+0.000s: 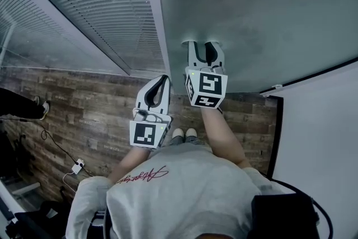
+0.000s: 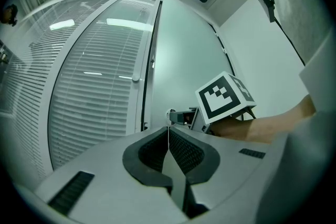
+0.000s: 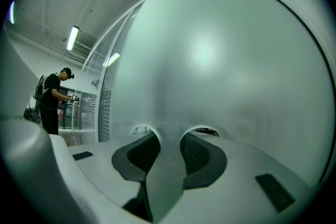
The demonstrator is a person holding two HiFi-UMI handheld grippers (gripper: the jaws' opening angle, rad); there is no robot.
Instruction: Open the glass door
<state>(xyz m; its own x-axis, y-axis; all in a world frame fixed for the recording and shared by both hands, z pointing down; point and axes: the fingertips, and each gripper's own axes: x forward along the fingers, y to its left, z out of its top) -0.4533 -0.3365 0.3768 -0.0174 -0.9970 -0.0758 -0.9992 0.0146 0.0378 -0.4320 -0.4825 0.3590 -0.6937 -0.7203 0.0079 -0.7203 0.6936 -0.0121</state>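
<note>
Before one glass door [image 1: 257, 14] wait two: left gripper [image 1: 163, 79], right gripper [image 1: 202, 45].

Can't tell if my right gripper [image 3: 167, 136] tips touch the glass door [image 3: 226, 60]; person [image 3: 52, 102] far to its left too small.

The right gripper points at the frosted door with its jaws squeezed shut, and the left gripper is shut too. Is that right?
Not quite. The right gripper points at the frosted door, but its jaws stand apart, holding nothing; the right gripper view shows it. The left gripper is shut, as you said.
</note>
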